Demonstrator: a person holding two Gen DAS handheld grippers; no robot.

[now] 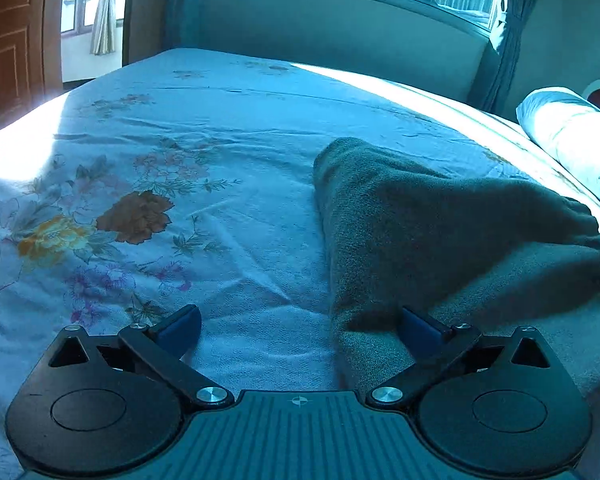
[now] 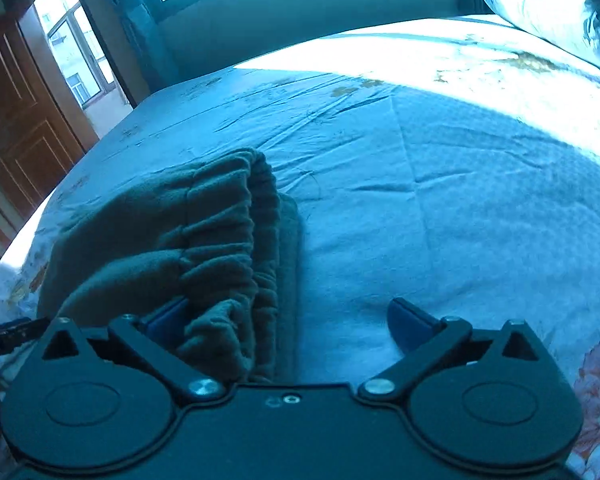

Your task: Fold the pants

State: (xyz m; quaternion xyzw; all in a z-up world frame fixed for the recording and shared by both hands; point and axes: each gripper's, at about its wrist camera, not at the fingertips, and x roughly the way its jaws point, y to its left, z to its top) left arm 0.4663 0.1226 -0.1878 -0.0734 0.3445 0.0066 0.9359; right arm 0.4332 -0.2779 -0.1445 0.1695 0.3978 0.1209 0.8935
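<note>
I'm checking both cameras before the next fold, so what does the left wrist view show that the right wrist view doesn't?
Only the left wrist view shows the big orange and brown flower print on the sheet, and the far rounded end of the pants, with the left hand-held gripper open at their near edge.

Only the right wrist view shows the gathered elastic waistband, lying between the open fingers of the right hand-held gripper.

Both show the dark pants, the floral bed sheet, the pillow, the window and the wooden door.
</note>
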